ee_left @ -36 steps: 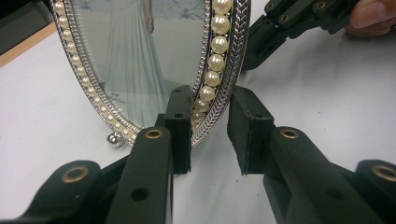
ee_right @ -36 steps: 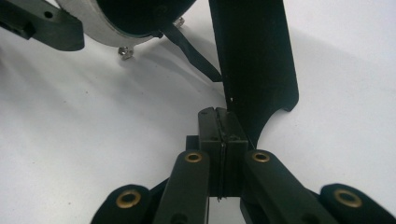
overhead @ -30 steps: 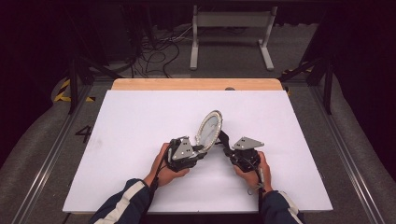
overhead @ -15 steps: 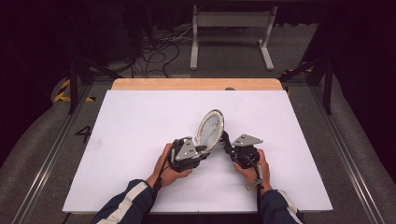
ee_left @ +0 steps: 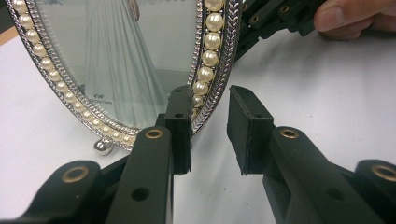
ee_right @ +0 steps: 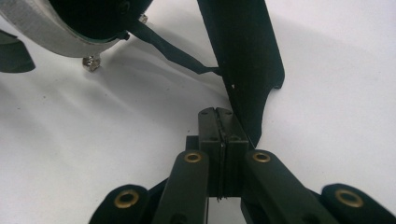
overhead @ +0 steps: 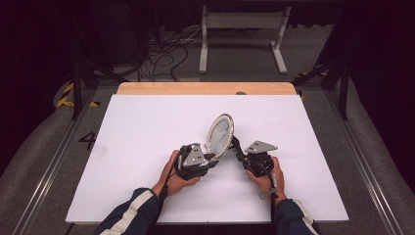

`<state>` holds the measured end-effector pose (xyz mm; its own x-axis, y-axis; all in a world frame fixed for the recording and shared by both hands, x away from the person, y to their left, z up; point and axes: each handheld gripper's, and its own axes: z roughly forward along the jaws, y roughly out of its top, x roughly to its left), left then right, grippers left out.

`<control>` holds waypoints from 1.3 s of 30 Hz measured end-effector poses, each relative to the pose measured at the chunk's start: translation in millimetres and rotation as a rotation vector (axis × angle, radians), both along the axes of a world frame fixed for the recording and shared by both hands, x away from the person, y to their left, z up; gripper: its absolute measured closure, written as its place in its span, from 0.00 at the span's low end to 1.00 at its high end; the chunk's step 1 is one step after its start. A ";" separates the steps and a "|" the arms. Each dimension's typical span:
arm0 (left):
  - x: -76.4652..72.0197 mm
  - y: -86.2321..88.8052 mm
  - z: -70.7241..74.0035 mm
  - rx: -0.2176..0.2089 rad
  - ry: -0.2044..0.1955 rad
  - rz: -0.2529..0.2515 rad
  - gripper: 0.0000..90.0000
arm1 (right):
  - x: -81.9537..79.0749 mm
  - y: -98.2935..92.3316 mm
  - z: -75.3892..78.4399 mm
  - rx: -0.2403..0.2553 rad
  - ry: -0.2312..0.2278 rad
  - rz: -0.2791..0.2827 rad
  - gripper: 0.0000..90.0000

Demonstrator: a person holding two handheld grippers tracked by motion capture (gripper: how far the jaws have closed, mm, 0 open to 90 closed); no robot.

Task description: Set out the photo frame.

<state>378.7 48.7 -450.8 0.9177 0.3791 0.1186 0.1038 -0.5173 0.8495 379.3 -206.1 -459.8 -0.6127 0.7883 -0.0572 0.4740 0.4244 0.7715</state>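
Oval pearl-rimmed frame [overhead: 219, 135] standing on worktop [overhead: 147, 127], tilted back, between both tools. Left tool [ee_left: 210, 135] just in front of frame's lower rim, jaws apart, nothing clamped, rim off to the left pad's side. Right tool [ee_right: 219, 122] behind, shut on black easel strut [ee_right: 243, 56]. Long axis roughly upright.

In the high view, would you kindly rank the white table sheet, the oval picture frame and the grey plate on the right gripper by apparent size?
1. White table sheet, by far the largest.
2. Oval picture frame.
3. Grey plate on the right gripper, a little smaller than the frame; the tilted frame makes this gap unsure.
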 end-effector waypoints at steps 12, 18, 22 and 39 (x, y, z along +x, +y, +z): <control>-5.3 -7.8 4.2 0.002 -0.006 -0.008 0.79 | 3.8 -3.0 0.0 0.015 -0.011 -0.038 0.99; -5.8 -0.1 7.4 0.004 -0.011 -0.005 0.78 | 1.6 -2.0 0.3 0.020 -0.009 -0.031 0.94; -8.5 13.2 12.1 0.019 -0.034 0.004 0.76 | -2.9 -0.3 1.4 0.033 -0.008 -0.019 0.93; -38.2 76.9 25.2 -0.031 -0.050 0.096 0.68 | -28.1 29.3 15.7 0.104 -0.038 0.070 0.67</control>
<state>340.5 125.6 -425.6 0.8703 0.4689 0.1505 0.1083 -0.4804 0.8703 351.2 -176.9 -444.2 -0.6652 0.7467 -0.0014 0.4158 0.3719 0.8299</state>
